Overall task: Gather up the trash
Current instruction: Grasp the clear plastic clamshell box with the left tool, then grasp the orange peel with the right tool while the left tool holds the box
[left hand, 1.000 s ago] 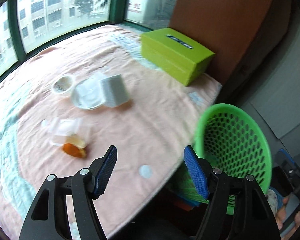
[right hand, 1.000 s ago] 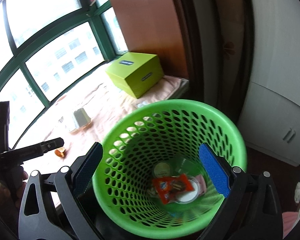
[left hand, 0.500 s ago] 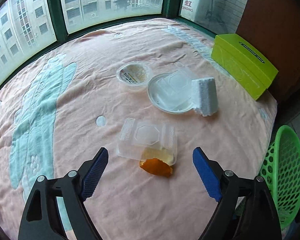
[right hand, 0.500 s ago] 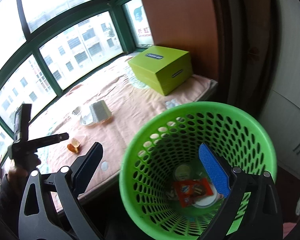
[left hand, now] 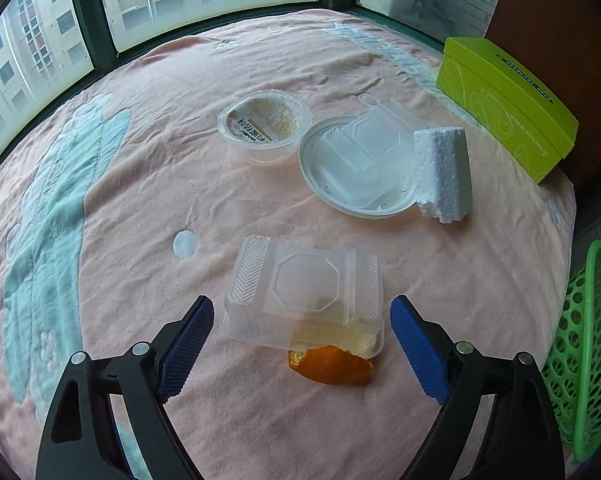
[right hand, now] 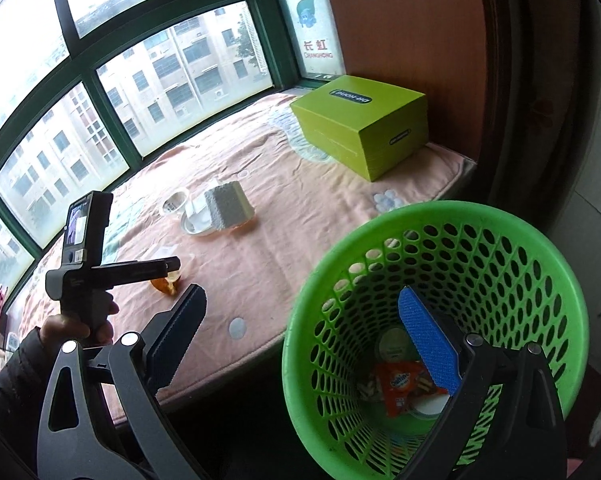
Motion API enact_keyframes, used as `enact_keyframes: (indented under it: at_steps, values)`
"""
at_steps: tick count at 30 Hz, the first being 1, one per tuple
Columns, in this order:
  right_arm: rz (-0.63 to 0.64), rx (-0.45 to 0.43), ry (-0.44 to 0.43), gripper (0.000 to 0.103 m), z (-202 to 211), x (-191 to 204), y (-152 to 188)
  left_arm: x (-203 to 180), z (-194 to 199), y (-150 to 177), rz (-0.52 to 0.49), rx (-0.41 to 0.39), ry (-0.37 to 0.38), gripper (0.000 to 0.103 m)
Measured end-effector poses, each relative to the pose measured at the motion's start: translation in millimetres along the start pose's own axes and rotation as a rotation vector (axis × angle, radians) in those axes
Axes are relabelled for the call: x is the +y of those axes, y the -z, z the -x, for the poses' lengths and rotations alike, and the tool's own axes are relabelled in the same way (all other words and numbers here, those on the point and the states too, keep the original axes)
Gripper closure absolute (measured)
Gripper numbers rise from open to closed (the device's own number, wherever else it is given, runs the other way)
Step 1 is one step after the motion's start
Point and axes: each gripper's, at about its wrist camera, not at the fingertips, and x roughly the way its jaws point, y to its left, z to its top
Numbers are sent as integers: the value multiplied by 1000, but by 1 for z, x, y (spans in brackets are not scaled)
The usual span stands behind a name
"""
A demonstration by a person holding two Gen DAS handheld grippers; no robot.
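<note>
we judge the job partly done. the green basket [right hand: 432, 320] beside the bed [left hand: 140, 168] already holds a snack wrapper [right hand: 406, 386] and lids. on the bed wait a foam block [left hand: 442, 172], plate [left hand: 320, 176], bowl [left hand: 264, 124], clear box [left hand: 304, 300] and orange scrap [left hand: 332, 368]. left tool [left hand: 298, 350] gapes wide around the box; right tool [right hand: 300, 340] is wide too, empty.
</note>
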Motion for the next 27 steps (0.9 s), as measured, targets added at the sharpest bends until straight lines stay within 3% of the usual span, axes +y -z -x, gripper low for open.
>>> enact_keyframes:
  at_steps: [3, 9, 18, 27]
  values:
    - [7, 8, -6, 7, -4, 4, 0, 1, -4, -1, 3, 9, 16, 28]
    - [27, 16, -16, 7, -8, 13, 0, 4, 2, -2, 21, -13, 34, 29]
    - [92, 39, -60, 7, -25, 40, -3, 27, 51, -10, 74, -111, 76, 29]
    - [201, 79, -156, 10, -60, 97, -3, 66, 93, -7, 127, -176, 43, 29]
